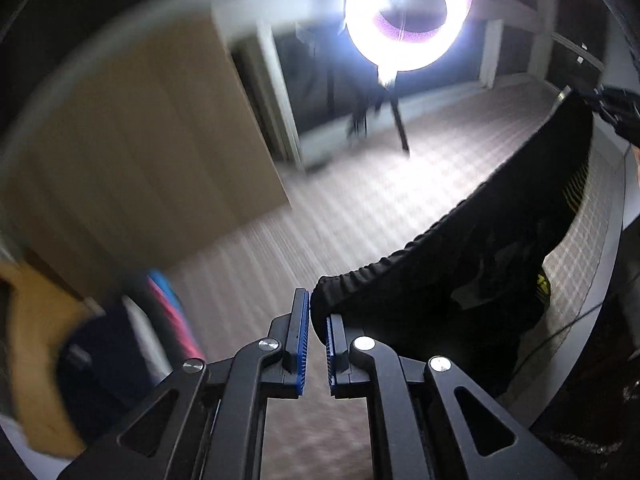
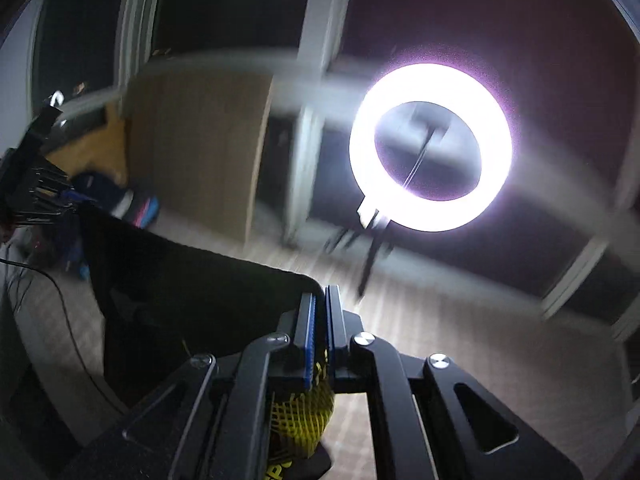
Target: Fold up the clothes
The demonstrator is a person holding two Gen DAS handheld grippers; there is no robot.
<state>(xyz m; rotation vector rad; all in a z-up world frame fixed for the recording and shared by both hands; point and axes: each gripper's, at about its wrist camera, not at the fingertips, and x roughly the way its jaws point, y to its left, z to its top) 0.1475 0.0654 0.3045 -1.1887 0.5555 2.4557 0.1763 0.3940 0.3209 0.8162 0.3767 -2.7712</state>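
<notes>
A black garment with an elastic waistband and yellow mesh trim (image 1: 472,264) hangs stretched in the air between both grippers. My left gripper (image 1: 318,328) is shut on one end of the waistband. My right gripper (image 2: 320,320) is shut on the other end, with yellow mesh (image 2: 300,412) bunched below its pads. The right gripper shows at the far right of the left wrist view (image 1: 616,108), and the left gripper at the far left of the right wrist view (image 2: 40,184). The garment (image 2: 180,280) sags between them.
A bright ring light on a tripod (image 1: 404,16) stands ahead on the checked carpet (image 1: 340,216). A wooden cabinet (image 1: 132,152) is at the left. A pile of yellow, navy and pink clothes (image 1: 80,344) lies lower left. A cable (image 2: 60,292) runs along the floor.
</notes>
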